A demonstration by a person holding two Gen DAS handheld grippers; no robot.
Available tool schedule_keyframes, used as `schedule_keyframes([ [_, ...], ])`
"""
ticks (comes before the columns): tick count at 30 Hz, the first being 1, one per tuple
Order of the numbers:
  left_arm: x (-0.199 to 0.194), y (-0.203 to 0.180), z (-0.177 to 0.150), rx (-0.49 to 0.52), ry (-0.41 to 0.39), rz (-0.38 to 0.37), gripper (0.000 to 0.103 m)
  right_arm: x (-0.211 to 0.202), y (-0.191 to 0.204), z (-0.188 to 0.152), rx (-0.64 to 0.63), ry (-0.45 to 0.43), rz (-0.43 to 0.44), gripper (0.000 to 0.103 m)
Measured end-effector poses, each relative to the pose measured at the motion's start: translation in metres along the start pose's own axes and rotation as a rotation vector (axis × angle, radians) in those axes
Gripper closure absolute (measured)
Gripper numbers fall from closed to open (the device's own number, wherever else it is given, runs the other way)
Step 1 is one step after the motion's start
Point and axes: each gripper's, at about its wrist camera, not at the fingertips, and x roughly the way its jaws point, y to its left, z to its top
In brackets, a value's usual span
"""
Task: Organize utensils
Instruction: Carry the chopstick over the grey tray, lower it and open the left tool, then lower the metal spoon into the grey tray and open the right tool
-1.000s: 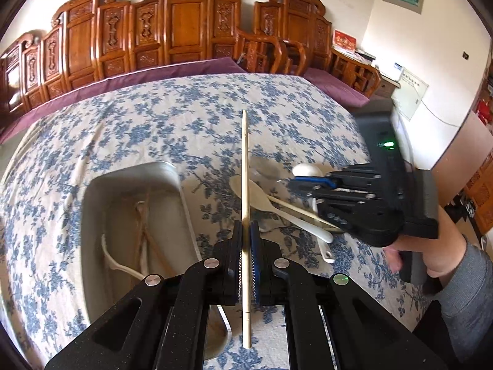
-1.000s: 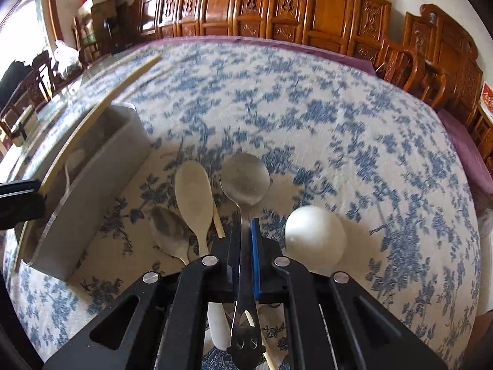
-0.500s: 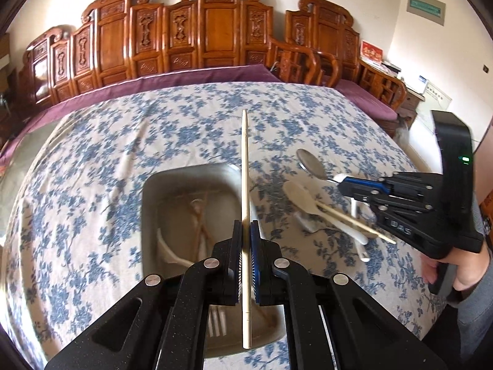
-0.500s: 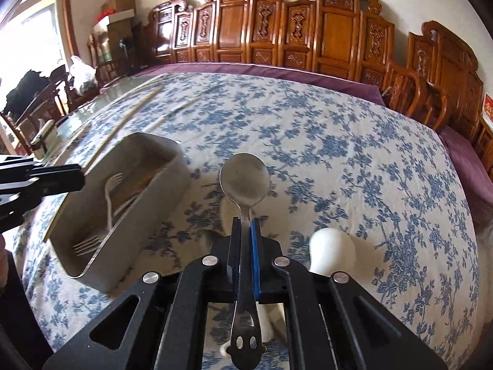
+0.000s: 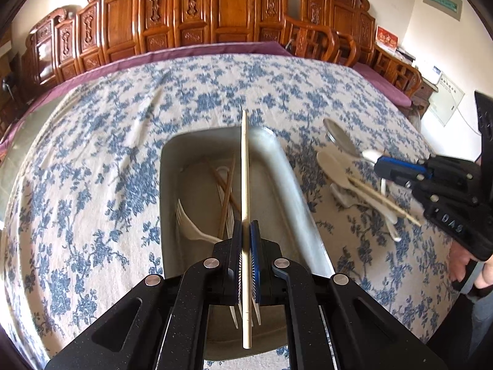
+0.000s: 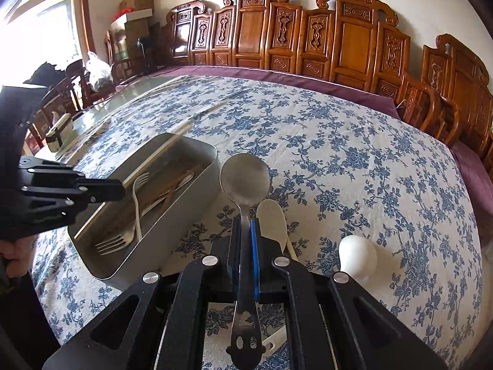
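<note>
forks and chopsticks lie in the tray [image 5: 289, 166] – left tongs [image 5: 246, 234] pinch a chopstick [image 5: 245, 166], right tongs [image 6: 246, 231] a spoon [image 6: 245, 178]; more spoons wait, right of frame.

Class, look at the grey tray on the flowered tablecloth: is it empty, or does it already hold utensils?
Not empty. The grey tray already holds a metal fork, a white plastic fork and brown chopsticks, lying along its bottom.

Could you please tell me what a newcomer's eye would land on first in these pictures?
Probably the left hand-held gripper, shut on a pale chopstick poised over the grey tray that already holds forks and brown chopsticks. Next, the right hand-held gripper, clamped on a metal spoon just right of the tray. Behind them, carved wooden chairs line the far side of the blue floral tablecloth.
</note>
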Motion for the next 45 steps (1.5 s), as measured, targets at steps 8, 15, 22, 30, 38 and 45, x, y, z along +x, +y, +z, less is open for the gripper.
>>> schedule_keyframes([
  [8,0.018,0.004,-0.003,-0.009,0.047,-0.018,0.099,0.001,-0.002,-0.001,0.002,0.001,0.003,0.096],
  [15,0.026,0.010,-0.001,-0.030,0.064,-0.014,0.098,-0.001,0.002,0.000,0.000,-0.007,0.015,0.096],
  [22,0.012,0.017,0.004,-0.037,0.030,0.001,0.091,0.000,0.013,0.003,-0.013,-0.013,0.026,0.096],
  [30,-0.014,0.031,0.012,-0.053,-0.044,0.037,0.079,0.001,0.034,0.013,-0.025,-0.017,0.044,0.096],
  [38,-0.033,0.053,0.016,-0.081,-0.089,0.059,0.077,0.013,0.070,0.025,-0.058,0.008,0.058,0.096],
  [45,-0.050,0.069,0.018,-0.101,-0.123,0.066,0.077,0.036,0.098,0.039,-0.079,0.044,0.064,0.096],
])
